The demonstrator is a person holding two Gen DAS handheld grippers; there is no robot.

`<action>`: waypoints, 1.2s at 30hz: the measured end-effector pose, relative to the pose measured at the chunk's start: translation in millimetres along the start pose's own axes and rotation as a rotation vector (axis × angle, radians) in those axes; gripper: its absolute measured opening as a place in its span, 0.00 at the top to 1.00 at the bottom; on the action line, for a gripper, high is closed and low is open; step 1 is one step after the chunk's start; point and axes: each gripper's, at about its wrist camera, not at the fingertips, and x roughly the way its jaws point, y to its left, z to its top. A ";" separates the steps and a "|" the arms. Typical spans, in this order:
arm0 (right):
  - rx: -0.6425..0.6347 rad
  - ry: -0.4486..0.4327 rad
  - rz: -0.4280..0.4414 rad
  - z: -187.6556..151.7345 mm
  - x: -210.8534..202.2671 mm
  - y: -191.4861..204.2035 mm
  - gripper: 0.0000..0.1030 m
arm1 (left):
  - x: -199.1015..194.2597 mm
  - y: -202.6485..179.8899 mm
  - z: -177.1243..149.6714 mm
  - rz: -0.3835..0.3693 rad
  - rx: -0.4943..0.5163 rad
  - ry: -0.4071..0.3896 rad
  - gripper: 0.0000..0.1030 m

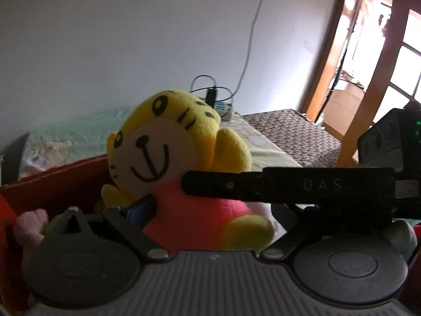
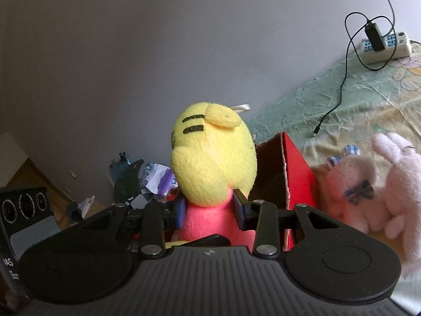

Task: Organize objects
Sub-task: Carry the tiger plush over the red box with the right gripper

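A yellow tiger plush (image 2: 213, 158) with a pink body hangs over an open red box (image 2: 297, 173). My right gripper (image 2: 210, 208) is shut on its pink body just below the head, with the blue pads pressing both sides. In the left wrist view the plush (image 1: 158, 142) faces the camera and the right gripper's black finger (image 1: 236, 184) crosses it from the right. My left gripper (image 1: 213, 208) stands wide open around the plush's lower body. Its left blue pad (image 1: 136, 210) is at the plush's side and its right finger is hidden behind the other gripper.
Pale pink and cream plush toys (image 2: 368, 184) lie on the green-yellow bedsheet (image 2: 329, 92) right of the box. Another pinkish plush (image 1: 29, 226) shows inside the red box's wall (image 1: 52, 184). A power strip (image 2: 386, 44) with a cable sits by the wall. Clutter (image 2: 147, 179) lies on the floor.
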 end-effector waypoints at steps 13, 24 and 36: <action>0.010 0.000 -0.075 0.1 38.9 -13.1 0.65 | 34.8 51.4 -1.6 -0.026 -0.100 0.041 0.08; 0.026 0.068 -0.140 -2.8 55.3 -23.7 0.63 | 69.5 65.1 -6.6 -0.027 -0.111 0.122 0.09; -0.009 0.015 -0.179 -2.4 49.9 -20.5 0.59 | 75.7 80.4 -24.6 -0.005 -0.159 0.192 0.08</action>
